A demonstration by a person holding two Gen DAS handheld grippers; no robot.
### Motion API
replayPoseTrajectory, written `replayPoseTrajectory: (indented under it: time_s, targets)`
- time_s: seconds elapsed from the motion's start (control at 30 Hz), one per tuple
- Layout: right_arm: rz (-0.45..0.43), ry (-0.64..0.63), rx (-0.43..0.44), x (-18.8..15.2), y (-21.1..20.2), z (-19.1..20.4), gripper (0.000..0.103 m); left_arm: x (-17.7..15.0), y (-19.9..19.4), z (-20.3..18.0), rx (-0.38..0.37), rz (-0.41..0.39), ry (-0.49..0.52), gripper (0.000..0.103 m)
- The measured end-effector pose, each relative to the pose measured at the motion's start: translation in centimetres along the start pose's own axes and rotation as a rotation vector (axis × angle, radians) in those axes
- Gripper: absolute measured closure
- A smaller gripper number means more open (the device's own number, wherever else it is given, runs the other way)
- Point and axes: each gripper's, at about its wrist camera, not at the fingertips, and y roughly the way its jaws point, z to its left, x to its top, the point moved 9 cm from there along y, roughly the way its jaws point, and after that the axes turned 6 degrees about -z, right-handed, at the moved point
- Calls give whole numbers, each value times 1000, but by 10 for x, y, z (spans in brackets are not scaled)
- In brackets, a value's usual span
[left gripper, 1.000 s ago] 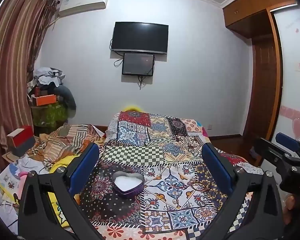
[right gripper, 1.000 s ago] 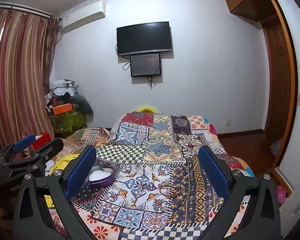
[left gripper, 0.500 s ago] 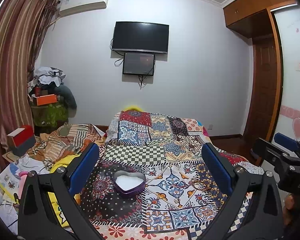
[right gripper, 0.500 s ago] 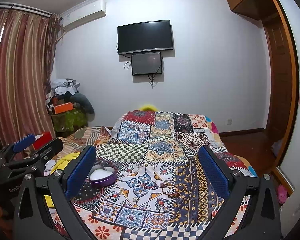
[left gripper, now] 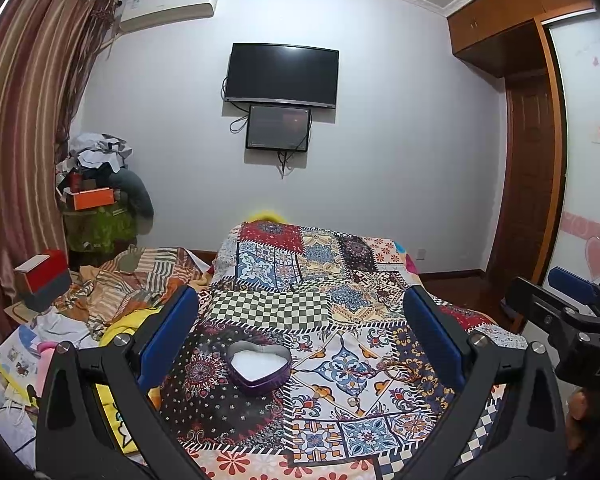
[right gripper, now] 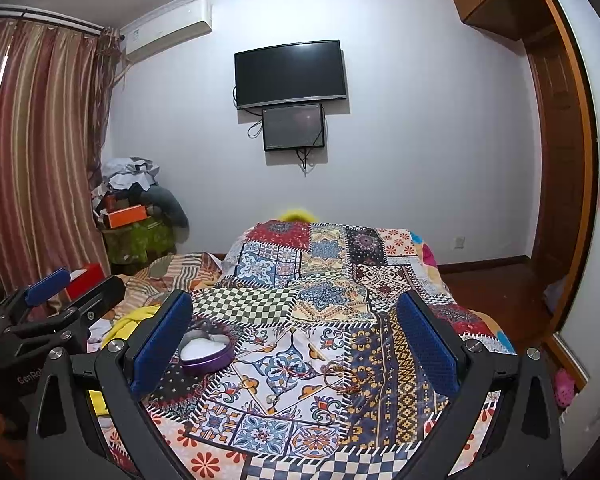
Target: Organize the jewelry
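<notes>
A purple heart-shaped tin (left gripper: 259,367) with a white lining sits open on the patchwork bedspread (left gripper: 320,264); it also shows in the right wrist view (right gripper: 204,353). Thin bangles and a chain (right gripper: 340,376) lie on the cloth to its right, and show faintly in the left wrist view (left gripper: 396,368). A small ring-like piece (right gripper: 273,399) lies in front of them. My left gripper (left gripper: 300,332) is open and empty above the tin. My right gripper (right gripper: 296,340) is open and empty above the bangles.
A striped blanket and loose clutter (left gripper: 112,288) lie left of the bed, with a red box (left gripper: 42,276) and a piled stand (left gripper: 100,216). A TV (left gripper: 282,74) hangs on the far wall. A wooden wardrobe and door (left gripper: 532,160) stand at the right.
Both grippers have drifted slightly, so the bed and the tin sit a little differently in view. Both stay open and empty.
</notes>
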Motion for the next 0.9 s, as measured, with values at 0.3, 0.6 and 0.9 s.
replayPoseTrajectory:
  time_s: [0.3,0.6,0.9]
  targets:
    - [-1,0,2,1,0,0,2,1,0,0,3,-4,4,0]
    - [-3,-1,1,1,-1,0,2,0,-1,-6,4,-12,15,0]
    - [-2,-1,1,2,-1,1,2,1,-2,-6,4,-14,14,0]
